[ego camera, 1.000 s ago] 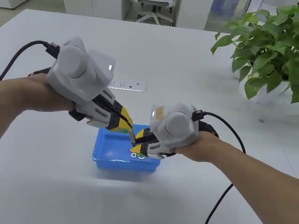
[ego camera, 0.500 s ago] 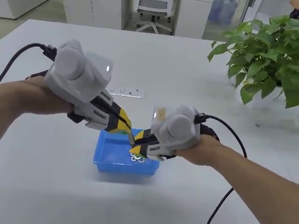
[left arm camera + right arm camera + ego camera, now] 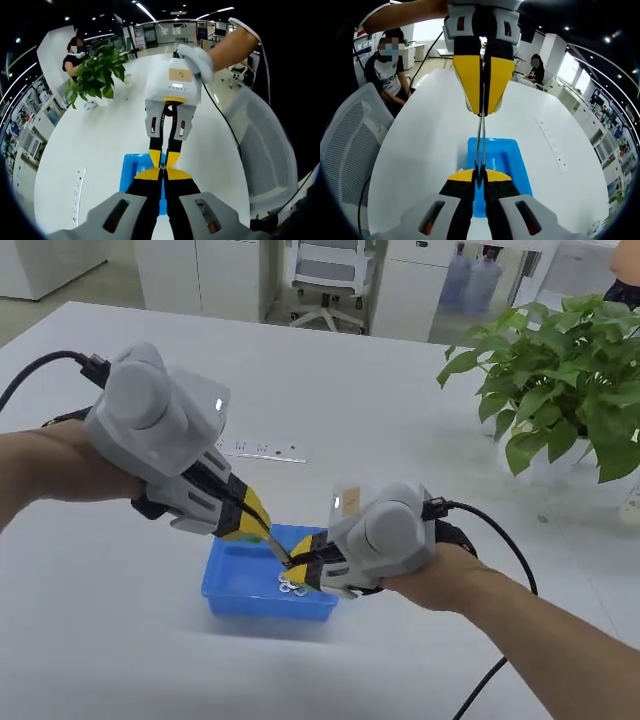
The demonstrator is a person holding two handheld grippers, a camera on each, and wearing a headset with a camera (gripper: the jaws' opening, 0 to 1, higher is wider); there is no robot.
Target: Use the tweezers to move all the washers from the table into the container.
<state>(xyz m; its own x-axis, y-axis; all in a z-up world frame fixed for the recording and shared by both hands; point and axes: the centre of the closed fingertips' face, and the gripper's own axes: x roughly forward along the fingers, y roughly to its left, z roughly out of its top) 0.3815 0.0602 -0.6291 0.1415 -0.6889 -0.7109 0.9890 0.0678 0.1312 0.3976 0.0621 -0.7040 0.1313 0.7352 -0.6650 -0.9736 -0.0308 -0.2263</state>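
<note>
A blue container (image 3: 238, 582) sits on the white table, with a few small washers (image 3: 291, 587) lying in it near its right end. My left gripper (image 3: 262, 530) comes down from the left and my right gripper (image 3: 297, 568) comes in from the right, and their yellow tips nearly meet over the container. Thin metal tweezers (image 3: 480, 140) run from the left gripper (image 3: 481, 107) to the right gripper (image 3: 480, 175), and both sets of jaws are shut on them. In the left gripper view its own tips (image 3: 163, 171) meet the right gripper (image 3: 163, 159) above the container (image 3: 131, 170).
A white power strip (image 3: 258, 450) lies on the table behind the container. A potted plant (image 3: 560, 370) stands at the right. A black cable (image 3: 500, 540) trails from the right gripper. An office chair (image 3: 325, 270) stands beyond the table's far edge.
The head camera has tilted up, so the scene sits lower in view. Both grippers stay tip to tip over the container, shut on the tweezers.
</note>
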